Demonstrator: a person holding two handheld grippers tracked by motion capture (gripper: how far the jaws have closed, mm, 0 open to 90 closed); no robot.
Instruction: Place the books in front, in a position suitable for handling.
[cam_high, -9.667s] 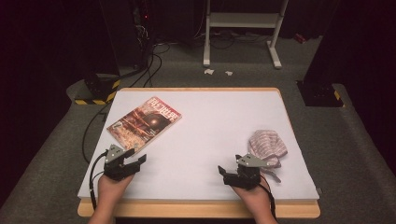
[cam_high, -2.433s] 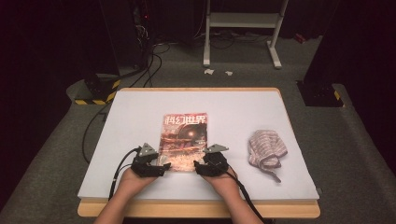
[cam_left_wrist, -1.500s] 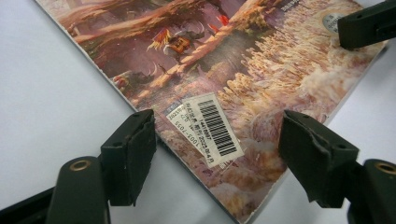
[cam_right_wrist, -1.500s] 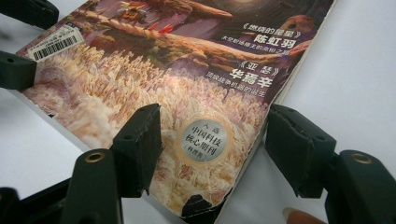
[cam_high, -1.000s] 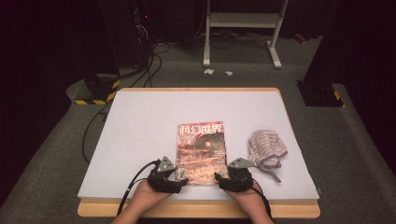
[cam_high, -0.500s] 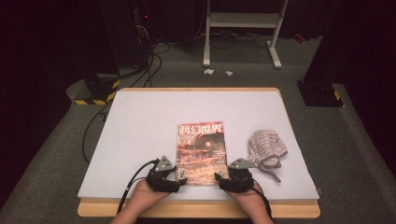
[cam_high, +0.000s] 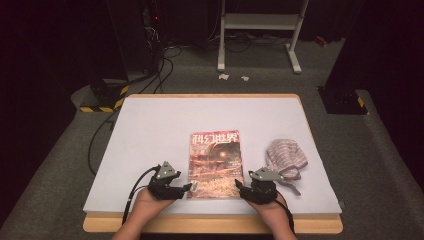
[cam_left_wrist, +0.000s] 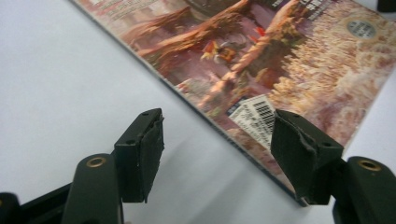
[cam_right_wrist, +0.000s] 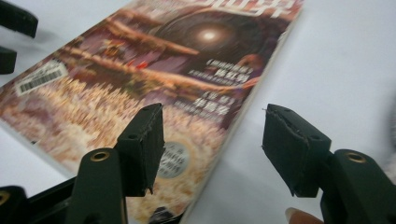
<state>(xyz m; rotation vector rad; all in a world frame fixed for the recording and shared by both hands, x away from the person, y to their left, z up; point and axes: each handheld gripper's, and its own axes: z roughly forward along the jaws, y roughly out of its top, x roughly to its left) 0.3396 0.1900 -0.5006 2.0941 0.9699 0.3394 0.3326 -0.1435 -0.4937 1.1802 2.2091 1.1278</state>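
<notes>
A magazine (cam_high: 216, 164) with a reddish illustrated cover is lying flat near the front middle of the white table (cam_high: 150, 130), its title end pointing away from the person. The person's two hands are resting at the table's near edge, one on either side of the magazine's near end.

The left gripper (cam_high: 186, 187) is sitting just beside the magazine's near left corner, its jaws spread wide with nothing between them. In the left gripper view (cam_left_wrist: 217, 140), the magazine's left edge is running diagonally through the gap between the jaws, and a white barcode label (cam_left_wrist: 252, 114) on the cover is showing just beside the right jaw. Whether either jaw is touching the cover cannot be told.

The right gripper (cam_high: 239, 188) is sitting at the magazine's near right corner, also spread wide and holding nothing. In the right gripper view (cam_right_wrist: 212, 140), its left jaw is hanging over the cover near a round grey seal (cam_right_wrist: 173, 158), while its right jaw is over bare table. A fingertip (cam_right_wrist: 299, 215) is peeking in at the bottom.

A crumpled striped cloth (cam_high: 285, 157) is lying on the table to the right of the magazine, apart from it.
</notes>
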